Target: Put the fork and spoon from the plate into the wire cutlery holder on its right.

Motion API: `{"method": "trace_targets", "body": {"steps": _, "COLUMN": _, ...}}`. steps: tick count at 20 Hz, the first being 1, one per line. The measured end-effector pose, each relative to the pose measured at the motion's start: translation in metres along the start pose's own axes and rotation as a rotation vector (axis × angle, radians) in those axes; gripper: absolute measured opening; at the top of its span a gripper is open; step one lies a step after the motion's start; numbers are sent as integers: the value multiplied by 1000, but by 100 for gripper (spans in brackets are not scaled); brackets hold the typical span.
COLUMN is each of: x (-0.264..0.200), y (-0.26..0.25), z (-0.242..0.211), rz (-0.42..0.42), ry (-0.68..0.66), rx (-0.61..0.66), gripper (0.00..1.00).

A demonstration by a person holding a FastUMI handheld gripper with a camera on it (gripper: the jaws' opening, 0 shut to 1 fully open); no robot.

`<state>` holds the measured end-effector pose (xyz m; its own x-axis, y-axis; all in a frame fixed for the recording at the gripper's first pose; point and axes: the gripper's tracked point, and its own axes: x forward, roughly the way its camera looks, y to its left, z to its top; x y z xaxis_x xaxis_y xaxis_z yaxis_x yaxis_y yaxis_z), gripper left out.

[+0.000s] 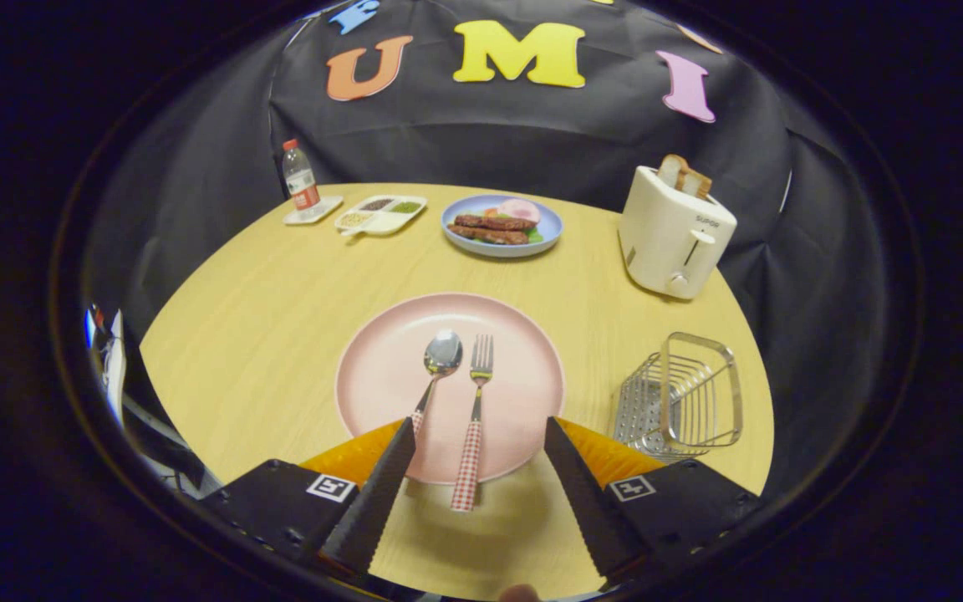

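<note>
Round light-wood tabletop [281, 293] carries all items. Pink round plate [381, 376] sits just ahead of the gripper [479, 431]; gripper fingers spread wide apart, holding nothing, their tips over the plate's near rim. White two-slot toaster [672, 236] with bread slices stands at far right. Silver wire cutlery holder [686, 393], empty, sits right of the plate, apart from it. Fork with red-checked handle [473, 426] lies on the plate between the fingers, handle end overhanging the near rim. Steel spoon with red-checked handle [438, 364] lies just left of the fork.
</note>
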<state>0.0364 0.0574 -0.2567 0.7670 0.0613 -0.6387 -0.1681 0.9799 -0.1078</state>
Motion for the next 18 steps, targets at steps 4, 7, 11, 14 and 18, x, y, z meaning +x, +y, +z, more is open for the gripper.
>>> {"method": "trace_targets", "body": {"steps": 4, "x": 22, "y": 0, "z": -12, "rz": -15, "ry": 64, "rx": -1, "gripper": 62}}
{"method": "trace_targets", "body": {"steps": 7, "x": 32, "y": -1, "z": -18, "rz": -25, "ry": 101, "rx": 4, "gripper": 38}}
{"method": "trace_targets", "body": {"steps": 11, "x": 32, "y": -1, "z": -24, "rz": -2, "ry": 164, "rx": 110, "gripper": 12}}
{"method": "trace_targets", "body": {"steps": 14, "x": 22, "y": -12, "z": -14, "rz": -2, "ry": 189, "rx": 171, "gripper": 5}}
{"method": "trace_targets", "body": {"steps": 18, "x": -20, "y": -29, "z": 21, "rz": 30, "ry": 180, "rx": 213, "gripper": 5}}
